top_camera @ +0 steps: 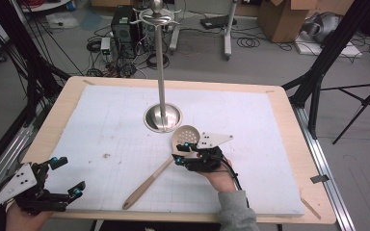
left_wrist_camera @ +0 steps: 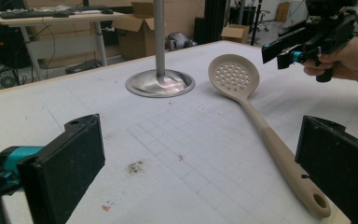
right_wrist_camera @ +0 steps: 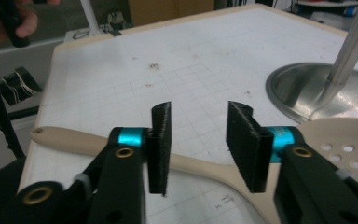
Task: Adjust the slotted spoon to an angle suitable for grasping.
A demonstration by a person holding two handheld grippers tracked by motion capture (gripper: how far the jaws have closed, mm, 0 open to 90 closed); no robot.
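Observation:
A beige slotted spoon (top_camera: 147, 186) lies flat on the white mat, its perforated bowl (top_camera: 187, 134) close to the round base of a metal hook stand (top_camera: 162, 117). My right gripper (top_camera: 182, 152) hovers over the spoon's neck, just behind the bowl. In the right gripper view its jaws (right_wrist_camera: 200, 135) stand apart above the handle (right_wrist_camera: 74, 140), which runs crosswise under both pads without touching them. My left gripper (top_camera: 68, 175) rests at the mat's near left corner, wide open and holding nothing. From the left gripper view (left_wrist_camera: 200, 163) I see the spoon (left_wrist_camera: 265, 130) and the right gripper (left_wrist_camera: 289, 51).
The stand's tall pole (top_camera: 160, 62) rises from the middle of the table, hooks at its top. The white gridded mat (top_camera: 101, 120) covers most of the wooden tabletop (top_camera: 289, 125). Beyond the table are cables, boxes and tripod legs on the floor.

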